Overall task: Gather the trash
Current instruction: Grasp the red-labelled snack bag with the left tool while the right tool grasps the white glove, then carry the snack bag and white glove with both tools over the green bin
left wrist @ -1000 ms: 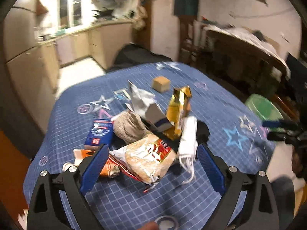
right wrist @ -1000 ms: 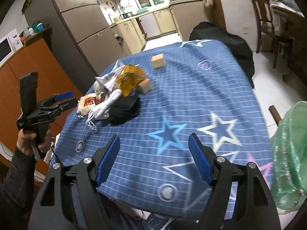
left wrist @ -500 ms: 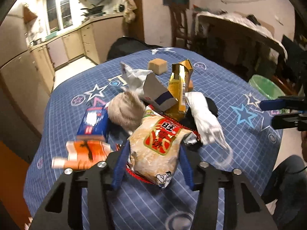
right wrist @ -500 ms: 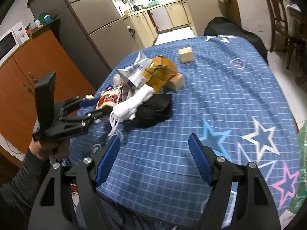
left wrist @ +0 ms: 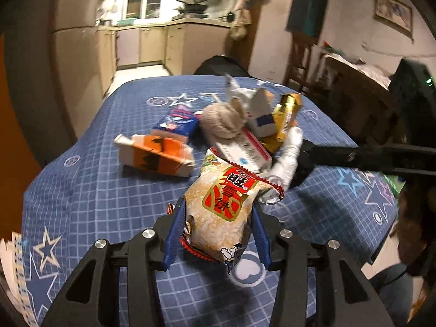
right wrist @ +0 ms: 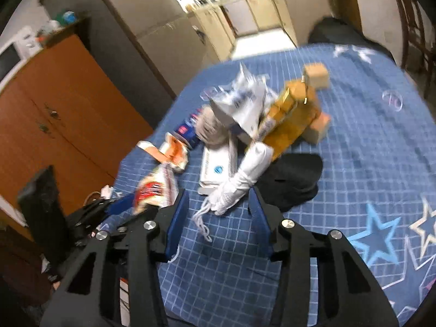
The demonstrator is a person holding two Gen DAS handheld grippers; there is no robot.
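Left gripper [left wrist: 218, 223] clamps a puffy red-labelled snack bag [left wrist: 226, 207]; right gripper [right wrist: 218, 207] closing, nothing gripped.

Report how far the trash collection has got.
Done: nothing visibly binned. In hand: left gripper clamps the rice-cracker bag; right gripper is closing around the white glove, not yet pressing. Left: orange carton, gold packet, the rest of the pile.

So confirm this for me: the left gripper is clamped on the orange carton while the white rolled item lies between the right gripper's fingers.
Not quite. In the left wrist view the left gripper is clamped on the rice cracker bag, not the orange carton, which lies untouched on the tablecloth. The rest holds: the white rolled item lies between the closing right gripper's fingers.
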